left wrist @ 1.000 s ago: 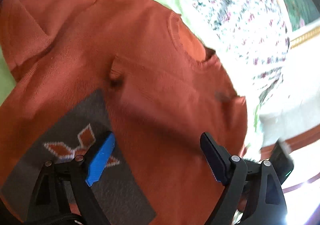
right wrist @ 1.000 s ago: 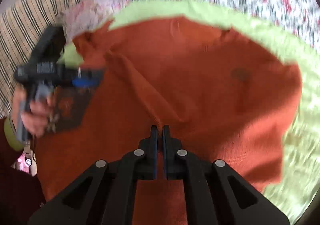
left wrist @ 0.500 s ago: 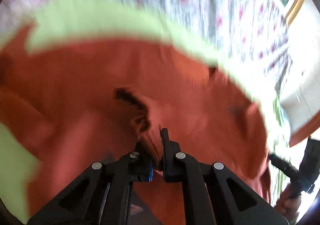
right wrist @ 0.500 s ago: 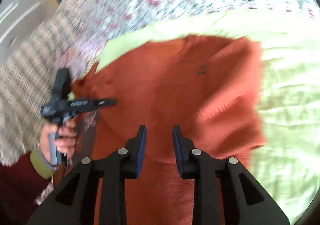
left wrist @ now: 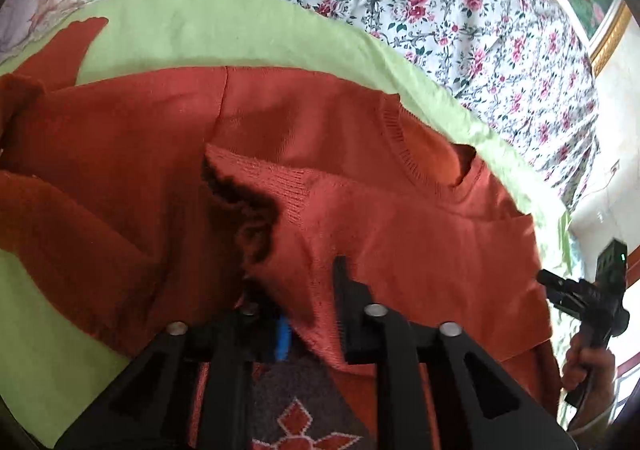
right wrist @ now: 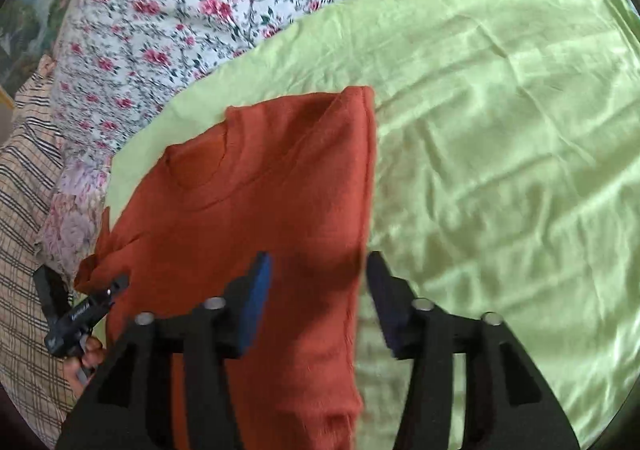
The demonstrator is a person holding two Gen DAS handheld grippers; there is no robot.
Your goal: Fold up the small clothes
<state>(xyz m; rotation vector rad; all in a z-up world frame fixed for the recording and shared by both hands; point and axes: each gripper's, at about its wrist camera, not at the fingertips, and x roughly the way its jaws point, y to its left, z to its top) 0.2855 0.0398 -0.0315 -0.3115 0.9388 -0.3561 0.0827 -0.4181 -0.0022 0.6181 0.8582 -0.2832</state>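
An orange-red knit sweater [left wrist: 400, 234] with a round collar lies on a light green sheet [left wrist: 224, 34]. My left gripper [left wrist: 310, 310] is shut on a raised fold of its sleeve, and the cuff [left wrist: 256, 186] stands up just beyond the fingers. A grey patch with an orange diamond pattern [left wrist: 304, 410] shows under the gripper. In the right wrist view, my right gripper [right wrist: 318, 278] hovers over the sweater [right wrist: 256, 202] near its right edge. Its jaws are opening and the pads press on nothing. The left gripper [right wrist: 80, 314] appears at that view's left edge, pinching the cloth.
The green sheet [right wrist: 500, 130] spreads wide to the right of the sweater over a floral bedspread [right wrist: 180, 2]. A plaid cloth [right wrist: 28, 170] lies at the left. The right gripper [left wrist: 580, 290] and the hand [left wrist: 588, 362] holding it show at the left wrist view's right edge.
My left gripper closed on the sleeve fold and lifted it slightly. My right gripper let go of the cloth, opened, rolled and moved toward the sweater's right edge.
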